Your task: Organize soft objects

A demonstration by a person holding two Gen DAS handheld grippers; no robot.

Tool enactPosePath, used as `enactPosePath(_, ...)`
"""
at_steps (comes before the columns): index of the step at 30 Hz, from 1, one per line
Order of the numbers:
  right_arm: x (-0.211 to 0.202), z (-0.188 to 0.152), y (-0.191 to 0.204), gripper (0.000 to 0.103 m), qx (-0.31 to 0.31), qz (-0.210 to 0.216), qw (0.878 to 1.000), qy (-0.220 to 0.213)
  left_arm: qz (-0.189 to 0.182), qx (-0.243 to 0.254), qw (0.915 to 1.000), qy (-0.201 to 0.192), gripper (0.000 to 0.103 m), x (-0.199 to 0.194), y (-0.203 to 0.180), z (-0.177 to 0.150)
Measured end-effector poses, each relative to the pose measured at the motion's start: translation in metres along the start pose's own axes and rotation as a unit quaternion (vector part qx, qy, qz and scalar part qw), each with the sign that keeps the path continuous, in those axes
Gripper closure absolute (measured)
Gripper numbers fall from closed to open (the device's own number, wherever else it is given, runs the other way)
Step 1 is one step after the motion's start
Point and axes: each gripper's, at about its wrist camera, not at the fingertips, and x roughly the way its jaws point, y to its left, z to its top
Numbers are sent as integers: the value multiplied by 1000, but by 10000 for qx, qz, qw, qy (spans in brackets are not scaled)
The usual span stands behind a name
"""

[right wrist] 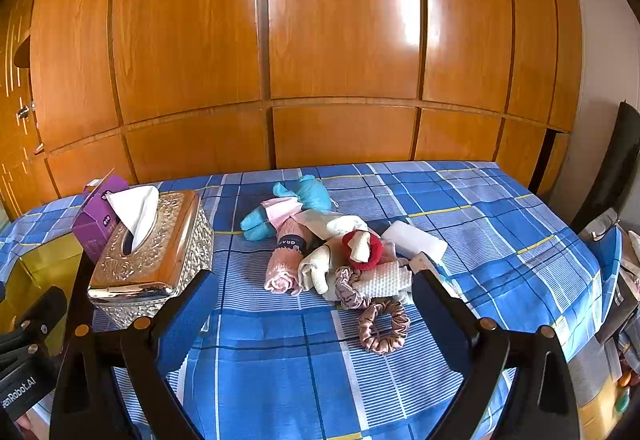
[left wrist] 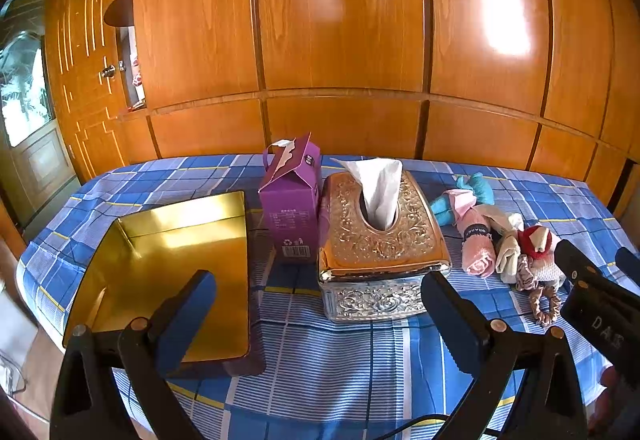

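Observation:
A heap of soft things lies on the blue checked cloth: a rolled pink towel [right wrist: 285,260] [left wrist: 476,246], blue cloths [right wrist: 308,195] [left wrist: 470,193], a red plush piece [right wrist: 362,246] [left wrist: 534,240], a white waffle cloth [right wrist: 382,280], a white pad [right wrist: 414,240] and a pink satin scrunchie [right wrist: 384,326] [left wrist: 544,304]. My right gripper [right wrist: 316,320] hovers open just in front of the heap, holding nothing. My left gripper [left wrist: 320,320] is open and empty, with the gold tray [left wrist: 168,264] beyond its left finger and the tissue box ahead.
An ornate metal tissue box [left wrist: 380,244] [right wrist: 154,256] and a purple carton [left wrist: 292,199] stand mid-table, between the tray and the heap. Wooden wardrobe panels [right wrist: 344,39] rise behind the table. A dark chair [right wrist: 616,167] and clutter sit past the right edge.

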Motion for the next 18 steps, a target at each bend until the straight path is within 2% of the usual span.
enactPosePath(18,0,1,0,4,-4,10,10000,-3,-12,5,10000,-1,0,-1,-1,0)
